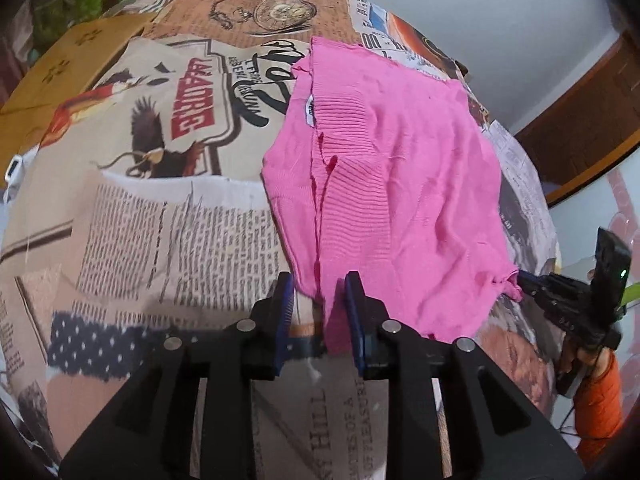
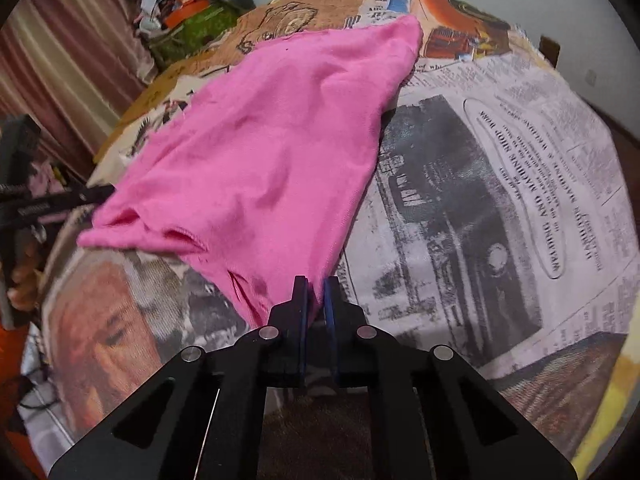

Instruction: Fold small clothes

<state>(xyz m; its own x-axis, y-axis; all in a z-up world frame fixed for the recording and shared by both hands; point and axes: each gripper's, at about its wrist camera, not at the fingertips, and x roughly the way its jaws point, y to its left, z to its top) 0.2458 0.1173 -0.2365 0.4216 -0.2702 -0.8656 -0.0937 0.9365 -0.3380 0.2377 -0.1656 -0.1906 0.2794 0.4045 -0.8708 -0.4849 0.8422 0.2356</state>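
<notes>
A small pink knit garment (image 1: 400, 184) lies spread on a table covered with a newspaper-print cloth (image 1: 160, 220); it also shows in the right wrist view (image 2: 260, 152). My left gripper (image 1: 320, 292) has its jaws a hand's width apart with the garment's near edge lying between them. My right gripper (image 2: 316, 292) is shut on the garment's near corner. The right gripper also shows at the right edge of the left wrist view (image 1: 524, 280), pinching the pink corner. The left gripper's body shows at the left edge of the right wrist view (image 2: 60, 200).
The printed tablecloth (image 2: 500, 200) covers the whole table. A tan cardboard box (image 1: 72, 68) lies at the far left. A heap of green and orange items (image 2: 192, 12) stands behind the table. A pale wall and brown door frame (image 1: 580, 120) are at the right.
</notes>
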